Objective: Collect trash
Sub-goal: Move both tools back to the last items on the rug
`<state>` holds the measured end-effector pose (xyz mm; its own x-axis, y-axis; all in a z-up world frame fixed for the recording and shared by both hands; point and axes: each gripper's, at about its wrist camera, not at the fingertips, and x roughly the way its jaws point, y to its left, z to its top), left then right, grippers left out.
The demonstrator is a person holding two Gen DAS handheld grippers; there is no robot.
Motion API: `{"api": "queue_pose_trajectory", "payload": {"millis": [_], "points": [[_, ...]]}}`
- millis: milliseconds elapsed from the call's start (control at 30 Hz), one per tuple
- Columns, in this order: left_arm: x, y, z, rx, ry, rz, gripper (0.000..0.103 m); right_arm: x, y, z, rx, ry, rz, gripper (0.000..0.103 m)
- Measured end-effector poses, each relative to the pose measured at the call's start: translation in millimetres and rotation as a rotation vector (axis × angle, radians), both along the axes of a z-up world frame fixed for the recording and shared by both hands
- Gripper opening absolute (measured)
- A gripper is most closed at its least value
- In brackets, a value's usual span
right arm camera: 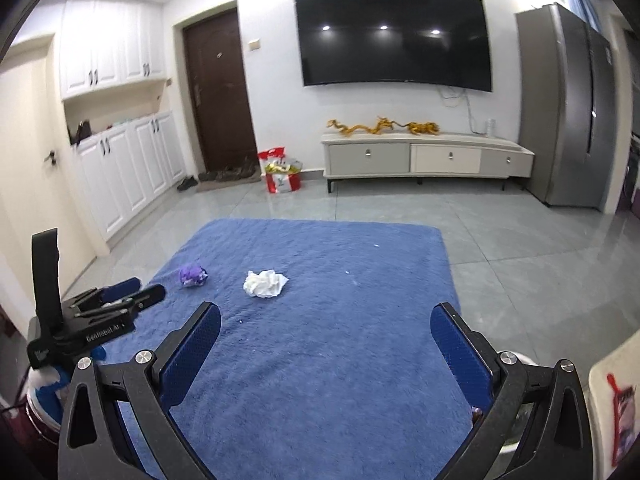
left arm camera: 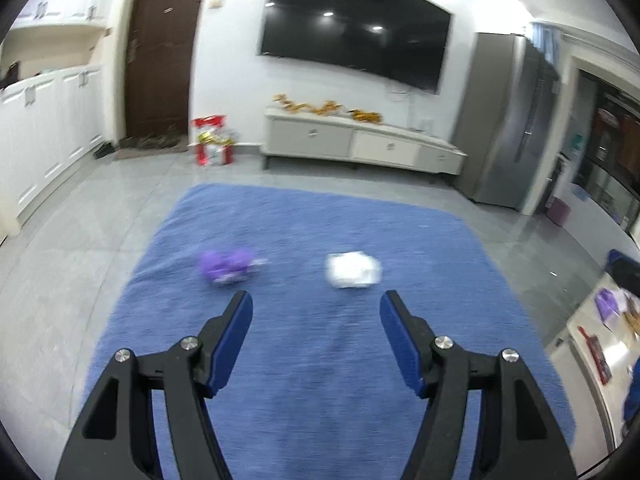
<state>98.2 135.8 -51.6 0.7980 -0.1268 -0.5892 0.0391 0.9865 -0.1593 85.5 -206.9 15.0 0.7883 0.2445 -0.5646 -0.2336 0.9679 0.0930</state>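
Note:
A crumpled white paper (left arm camera: pixel 353 270) and a purple crumpled wrapper (left arm camera: pixel 228 266) lie on a blue rug (left arm camera: pixel 320 360). My left gripper (left arm camera: pixel 316 308) is open and empty, held above the rug a little short of both pieces, which look blurred. In the right wrist view the white paper (right arm camera: pixel 265 283) and purple wrapper (right arm camera: pixel 192 275) lie further ahead on the rug (right arm camera: pixel 320 360). My right gripper (right arm camera: pixel 326 320) is open and empty above the rug's near part. The left gripper (right arm camera: pixel 132 292) shows there at the left edge.
A TV stand (right arm camera: pixel 424 158) with gold dragon figures stands under a wall TV (right arm camera: pixel 394 36). A red and white bag (right arm camera: pixel 282 176) sits by the brown door (right arm camera: pixel 218 96). A grey fridge (right arm camera: pixel 568 104) is at the right. White cabinets (right arm camera: pixel 128 168) line the left wall. A table edge (left arm camera: pixel 600 340) is at right.

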Motion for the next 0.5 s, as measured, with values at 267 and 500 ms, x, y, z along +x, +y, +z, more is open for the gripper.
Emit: {"api": "queue_pose_trajectory", "payload": {"millis": [267, 500], "points": [[16, 87, -35, 0.001, 0.061, 0.137, 0.065, 47, 37, -14, -0.013, 0.033, 0.079, 0.103], [35, 101, -52, -0.032, 0.082, 0.105, 0.067, 95, 74, -47, -0.027, 0.098, 0.161, 0.097]]}}
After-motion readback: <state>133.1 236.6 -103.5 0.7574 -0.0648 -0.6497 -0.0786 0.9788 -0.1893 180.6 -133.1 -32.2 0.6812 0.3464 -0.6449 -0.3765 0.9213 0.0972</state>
